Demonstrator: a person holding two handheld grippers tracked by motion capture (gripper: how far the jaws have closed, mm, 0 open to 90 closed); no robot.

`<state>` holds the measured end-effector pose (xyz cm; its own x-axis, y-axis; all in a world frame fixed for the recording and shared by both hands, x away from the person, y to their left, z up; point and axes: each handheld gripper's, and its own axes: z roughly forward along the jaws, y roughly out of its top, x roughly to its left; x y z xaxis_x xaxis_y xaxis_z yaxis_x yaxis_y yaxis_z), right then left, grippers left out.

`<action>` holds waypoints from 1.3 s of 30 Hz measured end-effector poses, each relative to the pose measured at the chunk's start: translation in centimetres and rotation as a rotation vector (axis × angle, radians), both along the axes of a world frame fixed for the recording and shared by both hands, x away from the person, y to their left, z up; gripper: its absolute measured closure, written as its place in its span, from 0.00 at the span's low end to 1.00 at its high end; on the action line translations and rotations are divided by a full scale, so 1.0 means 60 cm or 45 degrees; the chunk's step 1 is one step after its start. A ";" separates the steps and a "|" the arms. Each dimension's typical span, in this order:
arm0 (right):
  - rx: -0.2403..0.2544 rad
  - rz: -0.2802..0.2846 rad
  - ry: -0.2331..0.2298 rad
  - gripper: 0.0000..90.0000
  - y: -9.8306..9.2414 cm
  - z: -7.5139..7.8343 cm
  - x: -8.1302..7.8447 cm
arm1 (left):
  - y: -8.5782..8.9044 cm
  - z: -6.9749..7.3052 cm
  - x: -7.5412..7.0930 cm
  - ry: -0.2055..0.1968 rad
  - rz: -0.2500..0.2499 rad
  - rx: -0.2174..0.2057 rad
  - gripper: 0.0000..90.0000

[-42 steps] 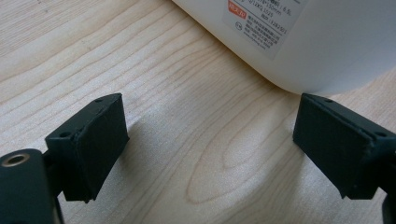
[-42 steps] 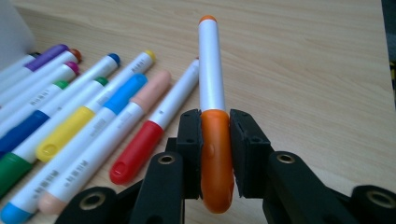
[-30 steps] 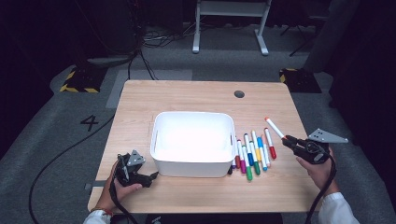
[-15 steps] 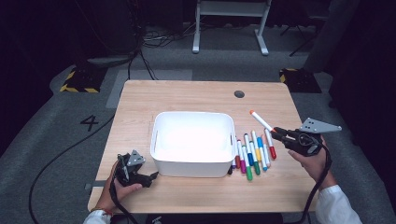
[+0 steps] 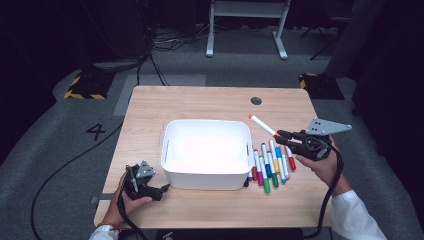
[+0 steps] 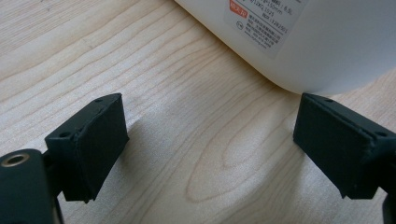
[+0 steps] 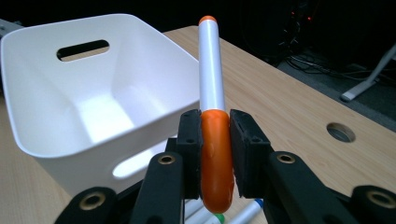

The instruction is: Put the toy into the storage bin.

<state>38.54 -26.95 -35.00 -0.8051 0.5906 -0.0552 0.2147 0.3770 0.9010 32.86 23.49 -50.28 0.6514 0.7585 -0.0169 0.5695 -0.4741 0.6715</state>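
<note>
Over the last second the right tool (image 5: 283,136) had lifted the orange marker (image 5: 262,125) off the tabletop (image 5: 200,102) near its right edge and swung it leftward, away from the row of markers (image 5: 270,165) lying beside the white bin (image 5: 207,150). That suggested 1 marker was picked and on its way to the bin, with the drop not yet made.

In the right gripper view the orange marker (image 7: 212,116) was pinched by its orange cap between the 2 black pads, jaws pressed tight on it, the white barrel pointing out ahead of the tool toward the bin's (image 7: 93,93) open mouth. In the high view its tip hung just over the bin's far right corner.

The left tool (image 5: 159,190) had stayed where it was by the tabletop's near left corner, jaws spread wide and empty over bare wood, its right pad just beside the bin's wall (image 6: 299,42).
</note>
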 end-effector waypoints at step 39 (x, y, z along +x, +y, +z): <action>-0.327 0.442 0.144 0.83 0.243 -0.022 0.023 | 0.000 0.000 -0.001 0.001 0.008 -0.003 0.11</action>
